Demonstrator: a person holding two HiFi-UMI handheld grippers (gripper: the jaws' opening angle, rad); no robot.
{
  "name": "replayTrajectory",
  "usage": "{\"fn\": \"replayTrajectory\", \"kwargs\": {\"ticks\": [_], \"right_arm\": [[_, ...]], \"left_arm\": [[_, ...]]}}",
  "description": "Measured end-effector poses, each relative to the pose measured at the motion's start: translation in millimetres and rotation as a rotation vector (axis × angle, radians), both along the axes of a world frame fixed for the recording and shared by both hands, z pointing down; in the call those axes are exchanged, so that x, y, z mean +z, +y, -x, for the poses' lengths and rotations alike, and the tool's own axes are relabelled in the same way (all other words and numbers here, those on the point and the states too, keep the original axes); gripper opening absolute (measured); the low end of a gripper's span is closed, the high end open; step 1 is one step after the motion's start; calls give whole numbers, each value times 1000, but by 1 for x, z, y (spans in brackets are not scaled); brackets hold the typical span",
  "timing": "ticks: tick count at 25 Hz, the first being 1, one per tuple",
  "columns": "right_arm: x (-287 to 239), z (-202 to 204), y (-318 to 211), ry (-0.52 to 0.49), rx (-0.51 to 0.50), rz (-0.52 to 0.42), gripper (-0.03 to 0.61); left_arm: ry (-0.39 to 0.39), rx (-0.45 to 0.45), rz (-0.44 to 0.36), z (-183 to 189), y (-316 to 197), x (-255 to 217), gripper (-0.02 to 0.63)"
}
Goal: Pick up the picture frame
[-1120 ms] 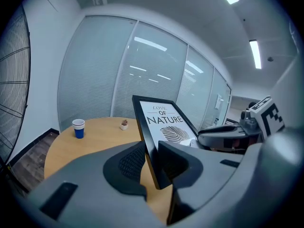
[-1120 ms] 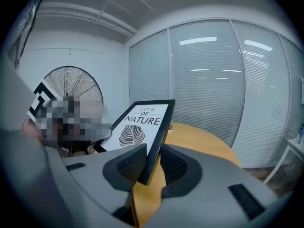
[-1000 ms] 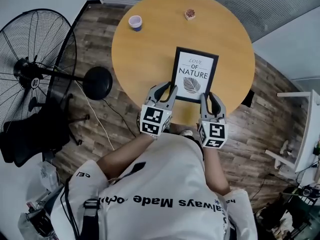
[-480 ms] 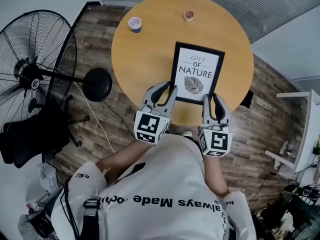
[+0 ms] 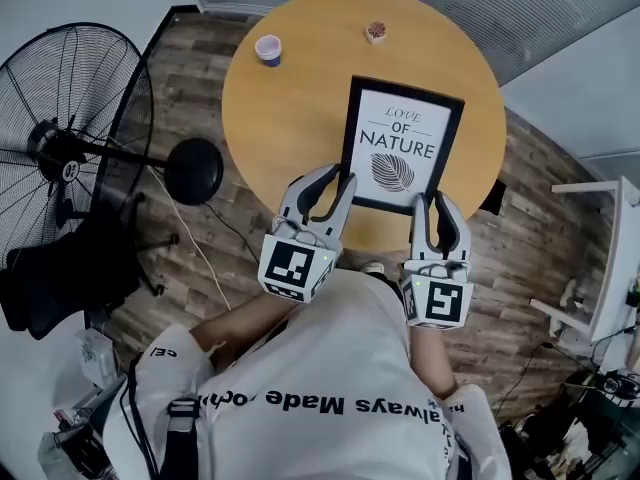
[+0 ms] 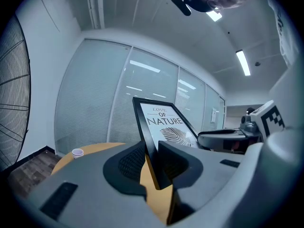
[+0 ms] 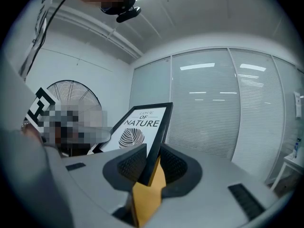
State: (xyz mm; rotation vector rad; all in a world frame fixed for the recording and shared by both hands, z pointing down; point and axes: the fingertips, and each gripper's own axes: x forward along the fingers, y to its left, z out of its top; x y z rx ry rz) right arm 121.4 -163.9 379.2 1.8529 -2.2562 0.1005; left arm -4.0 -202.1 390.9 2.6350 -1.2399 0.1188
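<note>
A black picture frame [image 5: 401, 144] with a white print of a leaf and lettering hangs above the round wooden table [image 5: 290, 108], lifted off it and tilted. My left gripper [image 5: 337, 190] is shut on the frame's near left corner, and its pads clamp the black edge [image 6: 151, 148] in the left gripper view. My right gripper [image 5: 426, 206] is shut on the near right corner, where the frame's edge [image 7: 153, 163] sits between its pads in the right gripper view. Both grippers point away from the person, nearly level.
A small purple-and-white cup [image 5: 268, 48] and a small brown object [image 5: 376, 32] stand at the table's far side. A large floor fan [image 5: 70, 128] with a round base [image 5: 195, 167] stands left of the table. White furniture [image 5: 610, 268] is at the right.
Both grippers have risen with the frame held between them; the frame has come up off the table and looks larger and more tilted in the head view.
</note>
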Motion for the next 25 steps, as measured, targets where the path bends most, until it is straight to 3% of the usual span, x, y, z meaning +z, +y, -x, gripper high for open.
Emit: {"fn": "replayTrajectory", "kwargs": {"ticks": [9, 25], "right_arm": [[-29, 2, 5, -2, 5, -59, 103], [-45, 5, 9, -17, 8, -106, 103]], "left_arm": [[39, -18, -134, 2, 4, -46, 101], [61, -31, -158, 5, 9, -61, 101]]}}
